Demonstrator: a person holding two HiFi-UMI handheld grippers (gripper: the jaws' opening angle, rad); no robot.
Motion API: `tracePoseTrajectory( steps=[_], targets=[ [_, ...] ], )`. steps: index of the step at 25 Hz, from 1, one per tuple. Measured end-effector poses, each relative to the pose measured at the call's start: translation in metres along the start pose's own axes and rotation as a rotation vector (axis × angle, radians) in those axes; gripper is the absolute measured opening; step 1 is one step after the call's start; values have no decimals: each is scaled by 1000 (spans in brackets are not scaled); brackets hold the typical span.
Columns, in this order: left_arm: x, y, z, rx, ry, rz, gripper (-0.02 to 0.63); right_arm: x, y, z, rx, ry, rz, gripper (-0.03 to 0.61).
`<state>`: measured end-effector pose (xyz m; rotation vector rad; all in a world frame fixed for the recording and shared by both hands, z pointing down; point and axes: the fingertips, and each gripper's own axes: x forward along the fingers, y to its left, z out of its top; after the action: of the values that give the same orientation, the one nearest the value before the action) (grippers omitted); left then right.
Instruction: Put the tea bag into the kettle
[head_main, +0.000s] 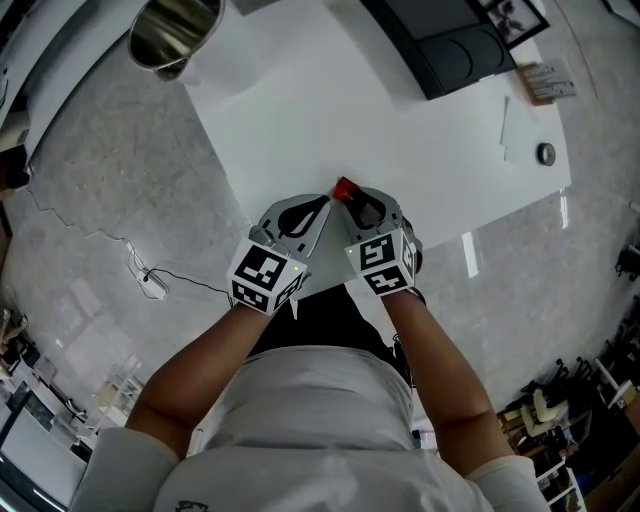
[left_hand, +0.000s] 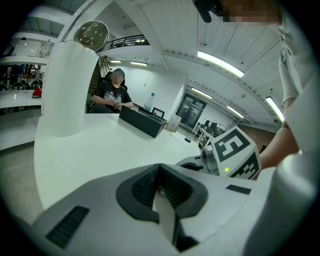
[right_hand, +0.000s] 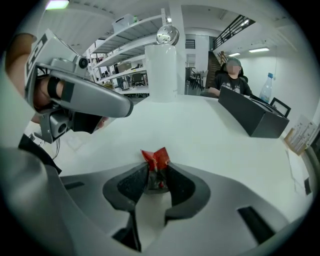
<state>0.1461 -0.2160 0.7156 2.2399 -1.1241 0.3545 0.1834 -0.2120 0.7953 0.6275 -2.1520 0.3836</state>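
Observation:
A red tea bag (right_hand: 155, 160) stands between the pads of my right gripper (right_hand: 156, 176), which is shut on it; its crumpled top sticks up above the jaws. In the head view the tea bag (head_main: 345, 188) shows at the tip of the right gripper (head_main: 354, 199), just over the table's near edge. My left gripper (head_main: 320, 205) is close beside it on the left, jaws shut, with a small red scrap (left_hand: 159, 189) pinched between the pads. The kettle (head_main: 174, 34), white with a steel inside and its lid up, stands at the table's far left corner.
On the white table (head_main: 330, 110) a black box (head_main: 450, 40) sits at the far side, with a card (head_main: 546, 82) and a small round piece (head_main: 545, 153) to the right. A person (right_hand: 231, 80) sits behind the box. A cable (head_main: 150, 280) lies on the floor at left.

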Motion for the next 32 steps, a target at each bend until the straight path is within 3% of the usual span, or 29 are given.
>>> tracePoseTrajectory(
  steps=[2,10,26,32],
  targets=[
    [-1,-2,0,-4,-1,0,11,1,6,1,1,-1,15,81],
    [-15,-8,16,6,-20,9,11,-10,29,16,-4,-13,63,49],
    [-56,-17,91,98,-131,69,11,-94,19,114,39,-302,29,43],
    [-86,-21,127,153,-184,104,11,-131,36,152,20,-414,7,43]
  ],
)
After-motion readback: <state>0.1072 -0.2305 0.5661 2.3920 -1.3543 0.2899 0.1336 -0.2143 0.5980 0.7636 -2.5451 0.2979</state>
